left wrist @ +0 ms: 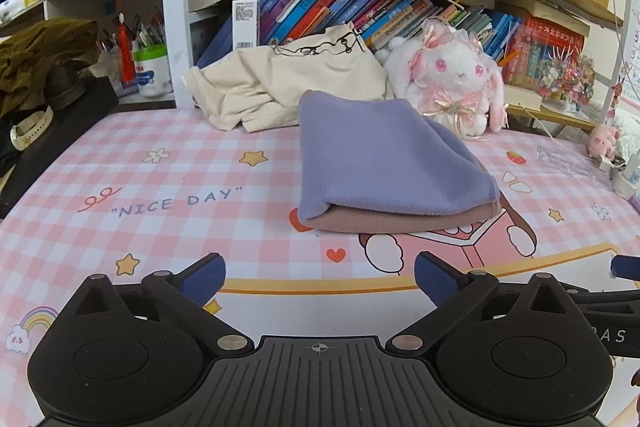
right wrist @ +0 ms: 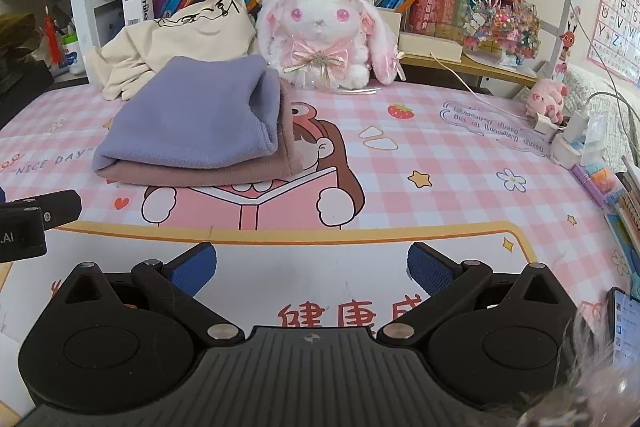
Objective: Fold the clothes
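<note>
A folded lilac garment (left wrist: 380,163) lies on top of a folded dusty-pink one (left wrist: 404,221) on the pink checked desk mat (left wrist: 160,187). The same stack shows in the right wrist view, lilac garment (right wrist: 192,123) over pink garment (right wrist: 200,179). Behind it a cream garment (left wrist: 288,83) lies crumpled against the books; in the right wrist view the cream garment (right wrist: 176,39) sits at upper left. My left gripper (left wrist: 320,279) stands open above the mat in front of the stack, nothing between its blue pads. My right gripper (right wrist: 312,267) is open too, holding nothing, to the right of the stack.
A pink-and-white plush rabbit (right wrist: 324,27) sits behind the stack, before a shelf of books (left wrist: 340,7). Chargers and cables (right wrist: 572,131) and a small pink pig toy (right wrist: 548,99) lie at the right edge. A phone (right wrist: 624,327) rests near right. Dark clothes (left wrist: 44,55) pile at far left.
</note>
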`<state>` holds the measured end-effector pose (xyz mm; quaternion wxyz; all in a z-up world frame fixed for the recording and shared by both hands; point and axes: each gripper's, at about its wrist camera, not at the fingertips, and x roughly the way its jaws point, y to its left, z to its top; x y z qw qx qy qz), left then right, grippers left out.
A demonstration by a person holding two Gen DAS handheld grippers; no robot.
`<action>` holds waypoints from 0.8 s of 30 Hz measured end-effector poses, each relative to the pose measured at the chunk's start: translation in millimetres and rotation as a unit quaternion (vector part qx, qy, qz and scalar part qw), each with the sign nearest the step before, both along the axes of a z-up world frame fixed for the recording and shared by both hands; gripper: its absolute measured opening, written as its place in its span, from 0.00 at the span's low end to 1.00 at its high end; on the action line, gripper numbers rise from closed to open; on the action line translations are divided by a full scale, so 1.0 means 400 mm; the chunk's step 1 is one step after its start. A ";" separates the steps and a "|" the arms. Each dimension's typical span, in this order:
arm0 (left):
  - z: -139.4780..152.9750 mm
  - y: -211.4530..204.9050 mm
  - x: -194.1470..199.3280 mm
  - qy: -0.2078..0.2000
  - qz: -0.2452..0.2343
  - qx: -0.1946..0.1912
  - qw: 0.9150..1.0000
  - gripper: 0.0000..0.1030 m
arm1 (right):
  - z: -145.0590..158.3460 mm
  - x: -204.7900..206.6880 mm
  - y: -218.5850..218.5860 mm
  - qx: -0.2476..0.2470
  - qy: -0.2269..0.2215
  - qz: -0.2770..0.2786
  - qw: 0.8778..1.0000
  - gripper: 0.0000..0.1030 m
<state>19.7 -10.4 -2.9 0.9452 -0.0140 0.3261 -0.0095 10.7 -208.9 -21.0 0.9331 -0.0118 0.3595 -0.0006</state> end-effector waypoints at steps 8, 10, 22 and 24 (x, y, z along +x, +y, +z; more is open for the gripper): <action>-0.003 -0.007 -0.004 0.007 -0.007 0.001 1.000 1.00 | 0.000 -0.005 -0.001 0.002 0.003 -0.001 1.000 1.00; -0.003 -0.008 -0.004 0.007 -0.008 0.002 1.000 1.00 | -0.001 -0.006 -0.001 0.002 0.005 -0.002 1.000 1.00; -0.013 -0.005 0.003 0.020 -0.011 -0.001 1.000 1.00 | 0.000 -0.006 0.003 0.004 0.008 -0.002 1.000 1.00; -0.014 -0.005 0.004 0.021 -0.011 -0.002 1.000 1.00 | -0.001 -0.006 0.003 0.004 0.008 -0.003 1.000 1.00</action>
